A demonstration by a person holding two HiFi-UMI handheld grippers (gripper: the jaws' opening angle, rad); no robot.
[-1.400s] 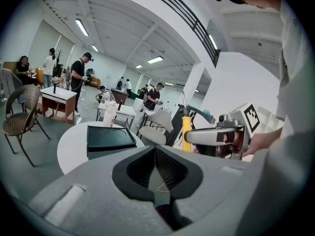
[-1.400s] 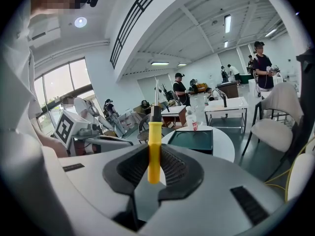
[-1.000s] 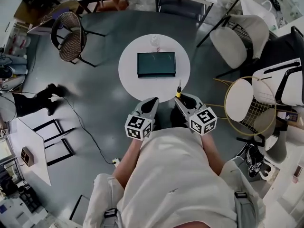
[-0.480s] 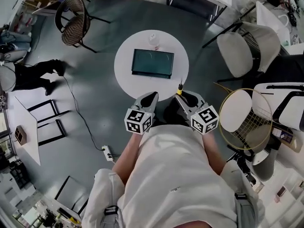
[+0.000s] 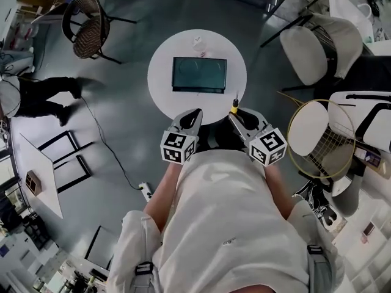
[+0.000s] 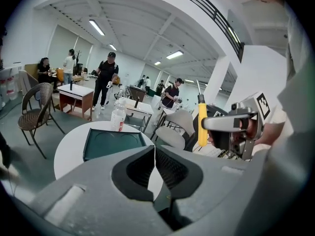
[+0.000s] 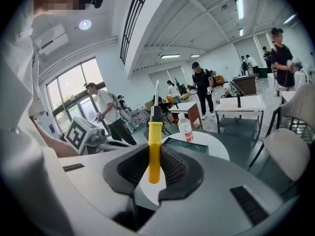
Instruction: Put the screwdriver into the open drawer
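bottle [image 5: 198,42] tiny, screwdriver [image 5: 233,108] mostly hidden

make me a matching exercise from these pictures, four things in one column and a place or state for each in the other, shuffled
Things
1. screwdriver
2. left gripper
3. bottle
4. drawer

Places or states
a. shut, nothing between its jaws
b. lying in the middle of the round table
c. upright, clamped by its yellow handle in the right gripper
d. standing at the table's far edge, beyond the drawer

Pairs: 1-c, 2-a, 3-d, 4-b
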